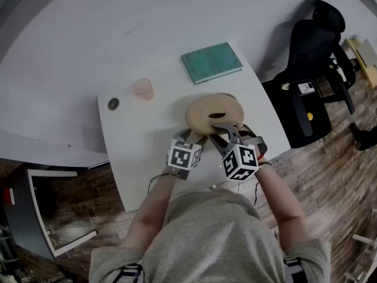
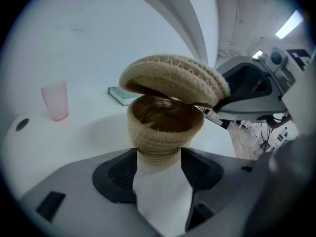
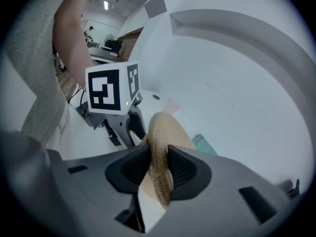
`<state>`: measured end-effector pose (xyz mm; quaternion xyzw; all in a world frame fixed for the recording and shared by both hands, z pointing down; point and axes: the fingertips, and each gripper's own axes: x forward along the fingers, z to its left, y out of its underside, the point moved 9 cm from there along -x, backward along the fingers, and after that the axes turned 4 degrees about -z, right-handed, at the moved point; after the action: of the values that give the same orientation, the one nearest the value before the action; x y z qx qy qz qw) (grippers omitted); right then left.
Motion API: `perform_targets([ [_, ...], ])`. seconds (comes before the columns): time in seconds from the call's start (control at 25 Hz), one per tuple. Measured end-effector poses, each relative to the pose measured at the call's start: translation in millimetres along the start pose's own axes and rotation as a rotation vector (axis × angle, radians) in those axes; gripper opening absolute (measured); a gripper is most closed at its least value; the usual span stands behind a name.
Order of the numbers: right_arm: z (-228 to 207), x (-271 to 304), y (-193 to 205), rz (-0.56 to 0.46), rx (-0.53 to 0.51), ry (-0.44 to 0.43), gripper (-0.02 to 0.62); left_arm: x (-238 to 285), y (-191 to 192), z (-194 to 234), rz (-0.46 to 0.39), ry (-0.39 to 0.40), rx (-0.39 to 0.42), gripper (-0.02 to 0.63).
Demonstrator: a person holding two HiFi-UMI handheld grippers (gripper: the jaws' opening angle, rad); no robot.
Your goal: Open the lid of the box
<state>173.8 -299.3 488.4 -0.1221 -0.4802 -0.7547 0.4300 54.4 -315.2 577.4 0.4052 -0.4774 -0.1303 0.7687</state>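
The lid (image 2: 173, 78) hangs tilted just above the woven box (image 2: 163, 127), a dark gap under its near edge. The right gripper (image 3: 159, 164) is closed partway, pinching the lid's rim, and the left gripper (image 2: 159, 158) is clamped on the box's lower body directly ahead of it on the white table (image 1: 135, 158); I judge the opening well begun, with the lid yet to be carried clear. Only the left gripper view shows that gap and the box's hollow inside, only the right gripper view shows the rim squeezed edge-on, and the head view sees just the lid's top.
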Motion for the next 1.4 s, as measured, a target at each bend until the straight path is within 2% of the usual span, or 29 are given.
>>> perform_targets([
  [0.24,-5,-9,-5,-0.046,0.032,0.043,0.104,-6,-1,-4,-0.018,-0.011,0.005,0.262],
  [0.52,-16,-23,-11,-0.111,0.137,0.106,0.097,-16,-3,-9,-0.043,-0.027,0.012,0.215],
  [0.88,-22,-54,-11,-0.211,0.338,0.232,0.094,-36,0,-20,-0.089,-0.046,0.003,0.156],
  [1.08,-22,-72,-7,-0.294,0.464,0.284,0.094,-47,1,-25,-0.119,-0.071,-0.006,0.133],
  [1.4,-9,-105,6,-0.372,0.660,0.349,0.091,-71,6,-36,-0.178,-0.111,-0.019,0.093],
])
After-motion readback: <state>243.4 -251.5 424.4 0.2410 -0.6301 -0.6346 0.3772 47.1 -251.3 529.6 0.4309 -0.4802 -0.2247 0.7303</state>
